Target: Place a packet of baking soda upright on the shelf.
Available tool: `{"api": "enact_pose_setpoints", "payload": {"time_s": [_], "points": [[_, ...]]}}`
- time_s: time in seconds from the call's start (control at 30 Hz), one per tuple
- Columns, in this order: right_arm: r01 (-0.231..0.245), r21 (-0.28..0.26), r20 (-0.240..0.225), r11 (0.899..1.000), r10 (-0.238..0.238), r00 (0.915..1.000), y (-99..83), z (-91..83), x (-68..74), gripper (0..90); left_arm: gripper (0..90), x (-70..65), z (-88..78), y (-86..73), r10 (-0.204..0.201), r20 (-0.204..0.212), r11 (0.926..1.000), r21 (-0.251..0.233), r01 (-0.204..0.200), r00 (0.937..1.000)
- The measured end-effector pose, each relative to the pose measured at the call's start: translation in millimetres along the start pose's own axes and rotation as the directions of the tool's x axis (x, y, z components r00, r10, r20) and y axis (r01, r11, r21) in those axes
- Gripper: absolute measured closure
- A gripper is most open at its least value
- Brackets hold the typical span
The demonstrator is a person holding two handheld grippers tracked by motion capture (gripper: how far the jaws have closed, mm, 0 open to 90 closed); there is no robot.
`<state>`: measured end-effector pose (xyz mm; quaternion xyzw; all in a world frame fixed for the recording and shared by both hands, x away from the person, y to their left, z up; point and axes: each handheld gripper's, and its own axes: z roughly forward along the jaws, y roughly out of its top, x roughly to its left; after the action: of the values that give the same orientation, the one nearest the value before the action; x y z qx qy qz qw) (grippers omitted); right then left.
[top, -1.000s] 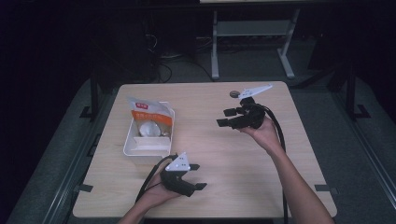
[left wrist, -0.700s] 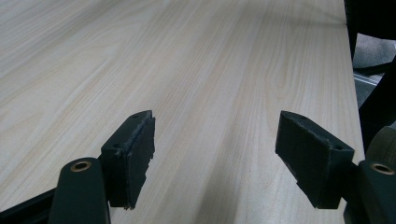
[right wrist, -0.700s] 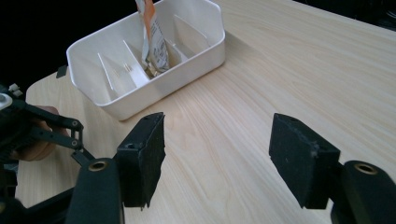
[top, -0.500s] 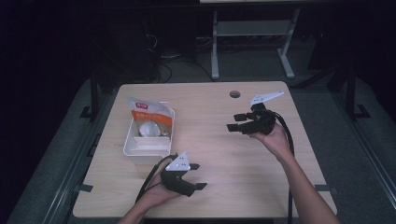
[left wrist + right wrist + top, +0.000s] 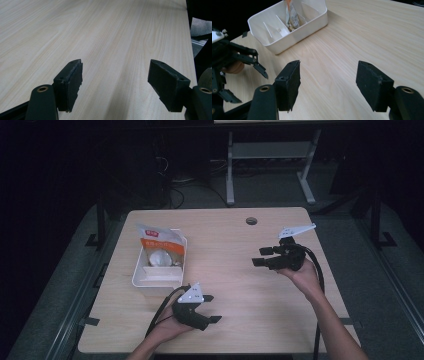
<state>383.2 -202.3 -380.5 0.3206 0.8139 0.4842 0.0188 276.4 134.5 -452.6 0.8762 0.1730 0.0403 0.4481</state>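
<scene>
Left claw released and empty near the counter front edge, right claw released mid-right, white bin at left, orange pouch half hiding a pale round thing inside

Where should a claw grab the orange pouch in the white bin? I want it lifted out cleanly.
Pinch the orange pouch by its upper edge, coming from above: it leans upright against the white bin's far wall, its top rising past the rim.
</scene>
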Motion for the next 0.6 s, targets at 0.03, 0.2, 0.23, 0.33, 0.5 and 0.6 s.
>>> {"api": "enact_pose_setpoints", "payload": {"time_s": [0.03,0.2,0.23,0.33,0.5,0.6], "points": [[0.000,-0.001,0.002,1.000,0.000,1.0000,-1.9,-1.4,0.1,35.0,27.2,0.1,-0.1,0.0,0.000,0.000,1.0000,-0.001,0.000,1.0000],[-0.010,-0.006,0.007,1.000,0.010,0.9999,-12.2,-9.3,-0.1,34.7,27.2,0.2,0.1,0.0,0.000,0.000,1.0000,0.000,0.000,1.0000],[-0.013,-0.009,0.011,1.000,0.013,0.9999,-17.2,-13.4,-0.9,34.7,27.2,0.3,0.1,0.0,-0.001,0.000,1.0000,0.000,0.001,1.0000],[-0.019,-0.007,0.013,1.000,0.019,0.9997,-21.2,-16.5,-1.5,34.7,27.2,0.4,0.0,0.0,-0.002,0.000,1.0000,-0.002,0.002,1.0000],[-0.039,-0.008,0.021,0.999,0.039,0.9990,-33.3,-24.7,-3.5,34.7,27.0,0.8,0.1,0.0,-0.005,0.001,1.0000,-0.002,0.005,1.0000],[-0.051,-0.021,0.023,0.998,0.051,0.9984,-40.9,-28.9,-4.7,34.7,27.0,0.9,0.3,-0.1,-0.007,0.001,1.0000,-0.003,0.007,1.0000]]}}
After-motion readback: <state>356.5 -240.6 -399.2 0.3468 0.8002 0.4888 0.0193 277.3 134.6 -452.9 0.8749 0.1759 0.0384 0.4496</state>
